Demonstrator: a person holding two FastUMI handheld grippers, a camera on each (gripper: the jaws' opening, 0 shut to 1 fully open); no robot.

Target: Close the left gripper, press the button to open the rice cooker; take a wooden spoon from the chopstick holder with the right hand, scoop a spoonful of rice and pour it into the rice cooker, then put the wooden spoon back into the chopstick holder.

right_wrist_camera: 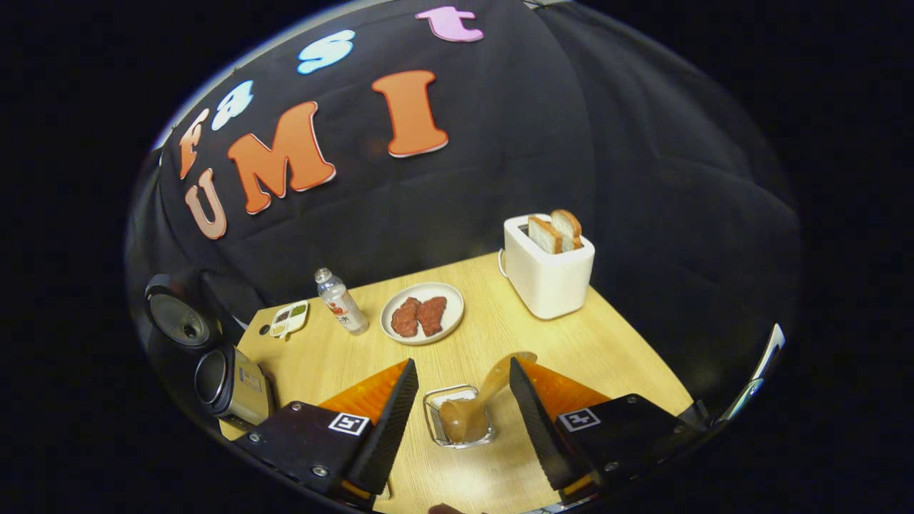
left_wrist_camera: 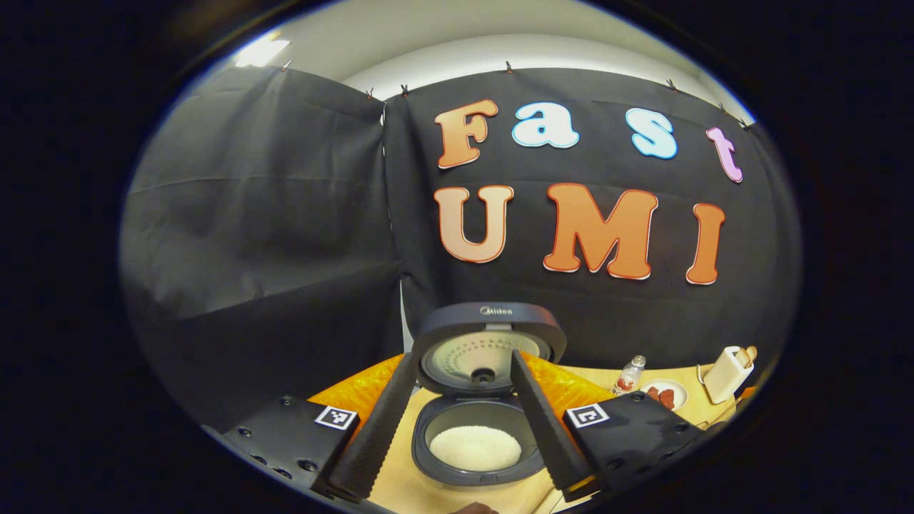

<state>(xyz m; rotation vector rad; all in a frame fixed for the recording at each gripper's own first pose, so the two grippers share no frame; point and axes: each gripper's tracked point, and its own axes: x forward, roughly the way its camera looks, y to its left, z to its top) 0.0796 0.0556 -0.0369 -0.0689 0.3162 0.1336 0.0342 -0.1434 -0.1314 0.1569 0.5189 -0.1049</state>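
The grey rice cooker (left_wrist_camera: 478, 467) stands open with its lid (left_wrist_camera: 489, 346) tilted up and white rice (left_wrist_camera: 475, 448) in the pot. My left gripper (left_wrist_camera: 462, 355) is open just in front of it, one finger on each side of the pot. In the right gripper view, the wire chopstick holder (right_wrist_camera: 448, 394) sits on the wooden table (right_wrist_camera: 628, 357) with the wooden spoon (right_wrist_camera: 493, 385) leaning in it. My right gripper (right_wrist_camera: 463, 364) hangs open just above the holder, empty, the spoon's upper end close to its right finger. The rice cooker (right_wrist_camera: 228, 385) stands at the far left.
A white toaster (right_wrist_camera: 548, 275) with two bread slices stands at the back right. A plate (right_wrist_camera: 423, 314) of meat, a small bottle (right_wrist_camera: 341, 301) and a little dish (right_wrist_camera: 289, 319) line the back. The left gripper view holds the toaster (left_wrist_camera: 728, 375) and bottle (left_wrist_camera: 628, 375) too.
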